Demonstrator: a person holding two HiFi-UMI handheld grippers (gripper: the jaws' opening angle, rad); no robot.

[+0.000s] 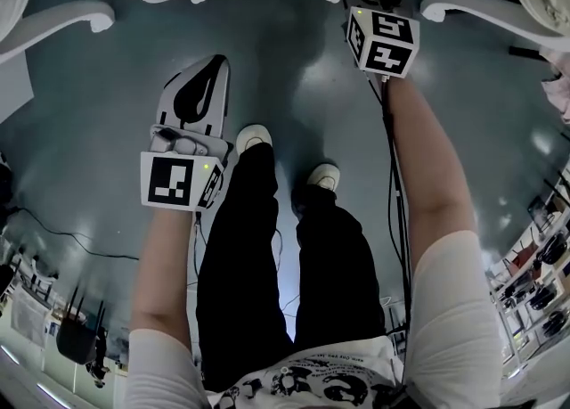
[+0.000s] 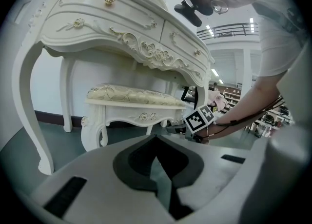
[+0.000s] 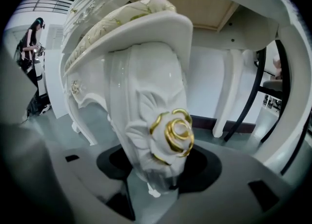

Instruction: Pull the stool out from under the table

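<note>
My right arm (image 1: 427, 167) stretches straight out toward the counter (image 2: 112, 28), with the right tongs (image 3: 151, 184) tipped downward and clamped round the stool leg (image 3: 146, 106). My left arm (image 1: 165, 256) is held back from the counter, the left tongs (image 2: 156, 155) pressed together on nothing. The stool (image 2: 131, 103) stands under the counter, between its curved legs. It is glossy white carved wood with scrolled feet, a gold-edged rose (image 3: 174, 132) on the gripped leg, and a pale patterned cushion (image 2: 129, 92) on top.
</note>
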